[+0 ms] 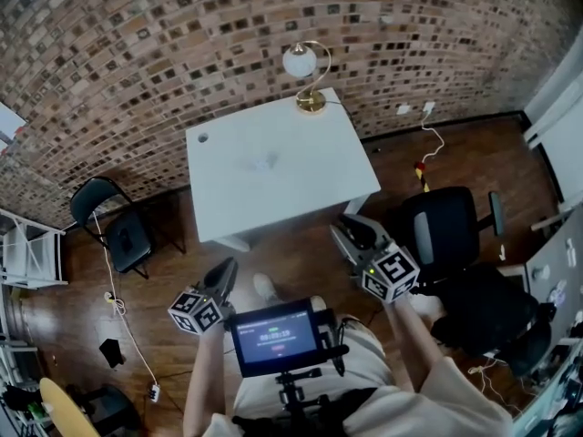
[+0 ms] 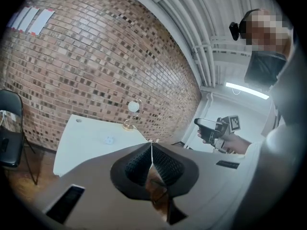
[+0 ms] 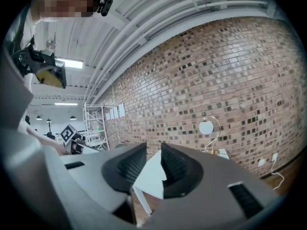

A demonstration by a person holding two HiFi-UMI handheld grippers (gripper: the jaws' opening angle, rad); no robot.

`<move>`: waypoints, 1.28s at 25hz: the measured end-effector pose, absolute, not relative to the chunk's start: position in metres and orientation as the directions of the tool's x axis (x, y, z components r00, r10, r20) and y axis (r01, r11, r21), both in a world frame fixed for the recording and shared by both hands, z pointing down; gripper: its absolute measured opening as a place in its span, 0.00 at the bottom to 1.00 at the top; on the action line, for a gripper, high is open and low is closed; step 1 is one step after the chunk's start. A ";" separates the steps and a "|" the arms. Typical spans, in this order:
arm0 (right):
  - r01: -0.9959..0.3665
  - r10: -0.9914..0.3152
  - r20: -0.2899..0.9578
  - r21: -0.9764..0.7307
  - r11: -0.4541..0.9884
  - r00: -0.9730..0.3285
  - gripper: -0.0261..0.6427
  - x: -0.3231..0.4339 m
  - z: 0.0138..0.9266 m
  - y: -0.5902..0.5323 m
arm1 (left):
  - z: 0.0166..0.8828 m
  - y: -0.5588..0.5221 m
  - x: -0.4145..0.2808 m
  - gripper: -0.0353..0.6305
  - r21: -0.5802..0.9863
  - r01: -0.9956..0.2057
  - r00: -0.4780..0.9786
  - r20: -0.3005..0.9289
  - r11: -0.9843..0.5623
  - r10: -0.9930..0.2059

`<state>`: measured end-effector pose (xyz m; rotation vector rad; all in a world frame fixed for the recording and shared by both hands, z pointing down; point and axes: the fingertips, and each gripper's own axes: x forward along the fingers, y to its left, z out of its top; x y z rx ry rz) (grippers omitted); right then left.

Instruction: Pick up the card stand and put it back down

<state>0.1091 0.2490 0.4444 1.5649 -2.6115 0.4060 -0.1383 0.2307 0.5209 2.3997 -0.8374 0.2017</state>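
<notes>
Well ahead of the part-spread, empty right hand-held gripper (image 3: 153,151), the small clear plastic card stand (image 1: 264,163) could tip if clipped — the left hand-held gripper (image 2: 151,147) is pressed together.

No writing is legible. The screen (image 1: 276,337) shows glowing characters — too blurred to read — and the pinned-up sheets (image 2: 32,19) are too small to read.

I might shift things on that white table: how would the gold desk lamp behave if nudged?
The desk lamp looks top-heavy: a white globe hangs from a thin arched stem over a small round base, so it may tip. The globe is probably glass, so fragile. It stands near the table's back corner, leaving little margin.
</notes>
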 end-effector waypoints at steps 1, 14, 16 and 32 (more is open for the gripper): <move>-0.874 -0.854 0.197 -0.188 0.449 -0.481 0.19 0.112 0.445 0.255 | 0.521 0.239 -0.135 0.06 0.481 -0.610 0.791 0.318 -0.629 -0.523; -0.872 -0.855 0.181 -0.153 0.464 -0.487 0.18 0.128 0.432 0.293 | 0.508 0.277 -0.128 0.06 0.468 -0.622 0.780 0.300 -0.628 -0.550; -0.880 -0.863 0.179 -0.153 0.450 -0.472 0.18 0.130 0.434 0.299 | 0.509 0.278 -0.125 0.06 0.469 -0.613 0.788 0.296 -0.636 -0.541; -0.921 -0.897 0.214 -0.132 0.367 -0.388 0.18 0.126 0.446 0.315 | 0.524 0.263 -0.125 0.06 0.489 -0.558 0.829 0.308 -0.671 -0.466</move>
